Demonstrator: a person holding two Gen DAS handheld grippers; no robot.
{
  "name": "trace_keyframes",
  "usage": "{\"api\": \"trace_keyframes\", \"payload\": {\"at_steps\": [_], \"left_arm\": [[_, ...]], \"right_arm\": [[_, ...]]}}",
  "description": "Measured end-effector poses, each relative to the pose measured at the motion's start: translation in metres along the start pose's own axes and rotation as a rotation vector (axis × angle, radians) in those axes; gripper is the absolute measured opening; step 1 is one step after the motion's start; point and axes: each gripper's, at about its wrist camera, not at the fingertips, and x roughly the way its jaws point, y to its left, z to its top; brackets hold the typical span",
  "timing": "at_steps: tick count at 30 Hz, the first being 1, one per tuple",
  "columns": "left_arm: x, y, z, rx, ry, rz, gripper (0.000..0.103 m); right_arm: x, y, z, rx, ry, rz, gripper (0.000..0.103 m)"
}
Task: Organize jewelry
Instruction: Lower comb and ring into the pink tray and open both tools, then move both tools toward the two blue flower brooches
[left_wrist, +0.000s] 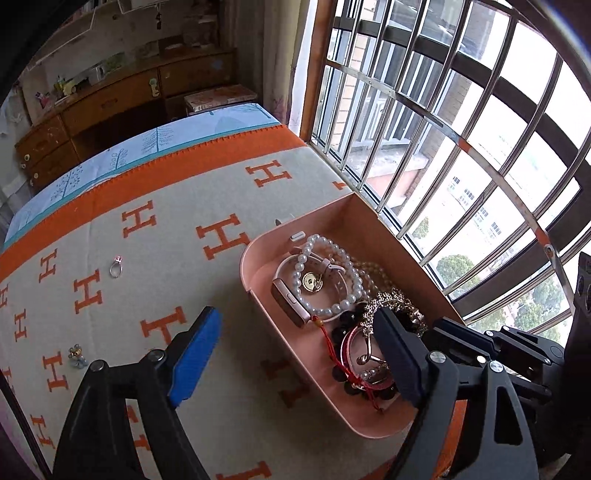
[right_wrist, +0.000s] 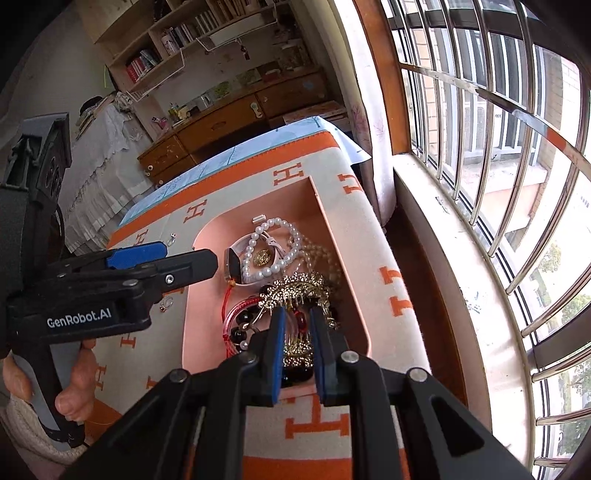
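A pink tray (left_wrist: 251, 258) on the H-patterned blanket holds a pearl bracelet (left_wrist: 347, 273), a pink watch (left_wrist: 290, 304), dark beads with a pink bangle (left_wrist: 347, 343) and a gold tasselled ornament (left_wrist: 391, 299). My left gripper (left_wrist: 299, 332) is open and empty, one finger over the blanket and the other over the tray's near end. In the right wrist view it (right_wrist: 192, 256) hovers at the tray's (right_wrist: 195, 295) left rim. My right gripper (right_wrist: 297, 332) is nearly closed, pads pinching the tassels of the gold ornament (right_wrist: 295, 286). A silver ring (left_wrist: 116, 266) and a small charm (left_wrist: 77, 356) lie loose on the blanket.
A barred window (left_wrist: 461, 147) and its sill (right_wrist: 436, 229) run close along the tray's right side. The blanket (left_wrist: 166, 221) spreads left of the tray. A wooden dresser (left_wrist: 110, 107) stands beyond the bed. A person's hand (right_wrist: 74, 387) grips the left gripper's handle.
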Motion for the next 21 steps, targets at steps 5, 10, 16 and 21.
{"api": "trace_keyframes", "payload": {"at_steps": [5,10,16,21], "left_arm": [[-0.009,0.017,-0.021,-0.047,0.0,-0.008,0.083],[-0.022,0.033,-0.038,-0.079,-0.01,0.036,0.083],[-0.042,0.047,-0.054,-0.116,-0.04,0.076,0.083],[-0.066,0.057,-0.063,-0.123,-0.093,0.104,0.083]], "right_arm": [[0.0,0.003,-0.002,-0.005,0.006,0.003,0.014],[-0.002,0.008,-0.003,-0.013,0.008,0.007,0.014],[-0.008,0.02,-0.008,-0.02,0.004,0.015,0.014],[-0.019,0.033,-0.012,-0.038,-0.018,0.015,0.014]]}}
